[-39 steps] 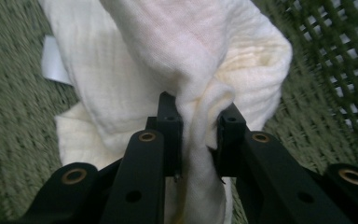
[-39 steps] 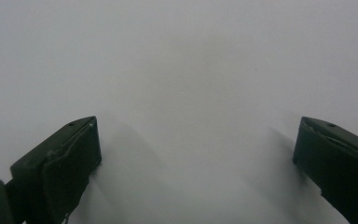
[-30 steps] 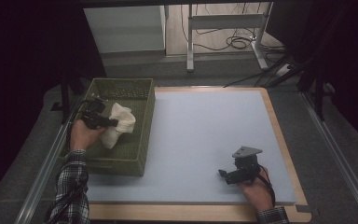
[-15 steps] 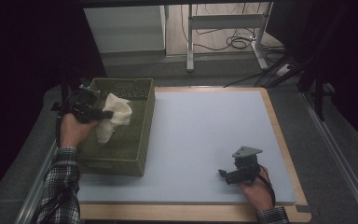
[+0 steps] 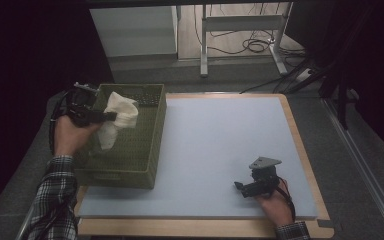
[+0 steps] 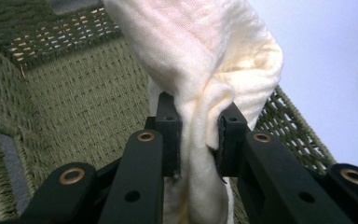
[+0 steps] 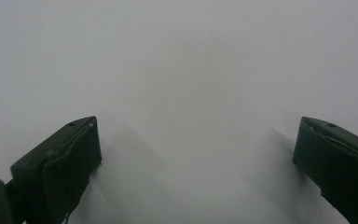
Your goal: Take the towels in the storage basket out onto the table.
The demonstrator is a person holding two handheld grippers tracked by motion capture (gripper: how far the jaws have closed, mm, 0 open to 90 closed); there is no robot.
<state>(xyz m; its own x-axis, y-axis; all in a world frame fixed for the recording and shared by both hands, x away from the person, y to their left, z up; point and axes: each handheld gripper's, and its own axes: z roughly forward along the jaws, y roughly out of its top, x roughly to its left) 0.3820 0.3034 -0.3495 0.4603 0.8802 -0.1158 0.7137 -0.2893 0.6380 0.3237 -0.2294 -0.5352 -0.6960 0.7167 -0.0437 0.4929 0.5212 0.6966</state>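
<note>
Two claws are in my hands. My left claw (image 6: 199,135) is clamped on a bunched cream cloth (image 6: 214,60), both pads pressing its folds; in the high view that left claw (image 5: 111,116) holds the cloth (image 5: 117,117) in the air over the green woven basket (image 5: 145,155) at the bench's left edge. My right claw (image 7: 196,149) stands wide apart with nothing between its pads, resting low on the pale blue bench (image 5: 220,140) near the front right corner.
</note>
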